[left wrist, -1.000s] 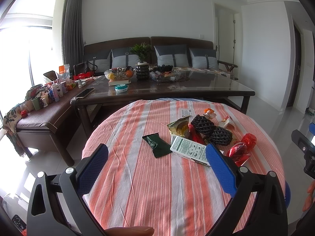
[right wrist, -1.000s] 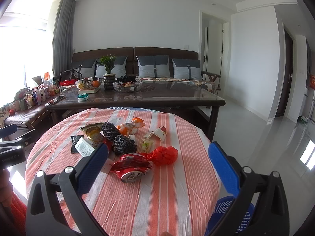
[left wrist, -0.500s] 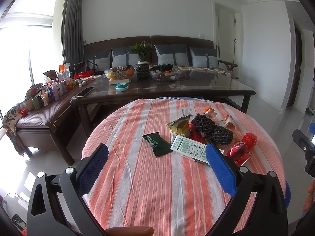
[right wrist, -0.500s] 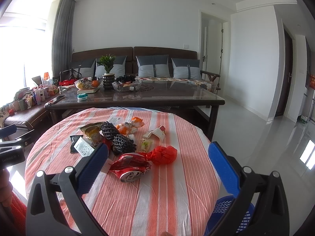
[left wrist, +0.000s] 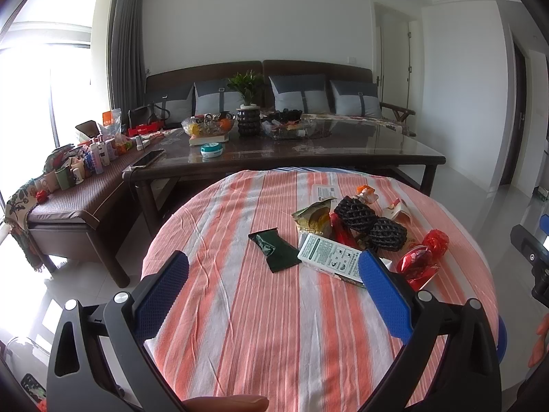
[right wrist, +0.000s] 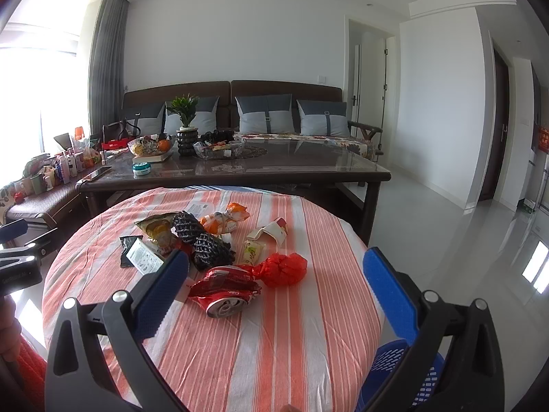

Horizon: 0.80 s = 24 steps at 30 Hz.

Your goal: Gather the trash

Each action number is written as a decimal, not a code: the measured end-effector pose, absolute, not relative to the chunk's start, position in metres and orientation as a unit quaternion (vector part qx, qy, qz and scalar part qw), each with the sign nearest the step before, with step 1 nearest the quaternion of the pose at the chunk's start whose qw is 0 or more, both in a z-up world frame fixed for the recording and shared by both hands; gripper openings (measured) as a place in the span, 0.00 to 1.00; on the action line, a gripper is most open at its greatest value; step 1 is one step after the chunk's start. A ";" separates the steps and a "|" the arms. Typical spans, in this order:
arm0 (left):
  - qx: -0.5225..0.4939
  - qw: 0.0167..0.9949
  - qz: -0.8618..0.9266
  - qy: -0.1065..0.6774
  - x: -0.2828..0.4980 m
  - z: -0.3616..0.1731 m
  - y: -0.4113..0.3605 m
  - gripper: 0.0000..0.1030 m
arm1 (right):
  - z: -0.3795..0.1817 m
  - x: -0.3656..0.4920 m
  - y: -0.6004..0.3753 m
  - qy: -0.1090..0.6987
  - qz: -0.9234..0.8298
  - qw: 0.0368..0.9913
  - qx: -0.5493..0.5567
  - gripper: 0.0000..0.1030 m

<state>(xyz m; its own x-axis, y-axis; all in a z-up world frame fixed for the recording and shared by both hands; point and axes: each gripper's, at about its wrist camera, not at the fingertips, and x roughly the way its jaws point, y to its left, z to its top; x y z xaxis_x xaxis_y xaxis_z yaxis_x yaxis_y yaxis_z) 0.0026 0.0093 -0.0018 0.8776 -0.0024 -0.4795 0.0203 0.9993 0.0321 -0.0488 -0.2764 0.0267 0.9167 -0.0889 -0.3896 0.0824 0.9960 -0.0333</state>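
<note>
Trash lies on a round table under a striped orange cloth [left wrist: 260, 326] [right wrist: 308, 336]. A dark green wrapper [left wrist: 276, 249], a white carton [left wrist: 327, 253], two black foam nets [left wrist: 370, 221] [right wrist: 200, 238], a yellow snack bag [left wrist: 314, 218] and a red wrapper [left wrist: 435, 240] lie in a cluster. A crushed red can [right wrist: 224, 292] and the red wrapper [right wrist: 283, 269] lie nearest the right gripper. My left gripper [left wrist: 272, 267] hangs open over the near cloth, holding nothing. My right gripper [right wrist: 276, 269] is open and holds nothing too.
A blue perforated basket [right wrist: 408, 374] stands low at the table's right edge. Behind the round table is a dark glass-topped coffee table [left wrist: 291, 152] with bowls and a plant, then a sofa [right wrist: 240, 110]. A cluttered bench [left wrist: 65, 192] sits at left.
</note>
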 end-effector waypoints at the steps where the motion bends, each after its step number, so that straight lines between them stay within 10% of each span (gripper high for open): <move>1: 0.017 0.969 -0.006 0.248 0.003 -0.002 0.010 0.95 | 0.026 -0.049 -0.273 0.200 -0.044 0.979 -0.009 0.95; 24: 0.018 0.967 -0.004 0.252 0.000 -0.005 0.012 0.95 | 0.024 -0.047 -0.276 0.202 -0.045 0.978 -0.011 0.95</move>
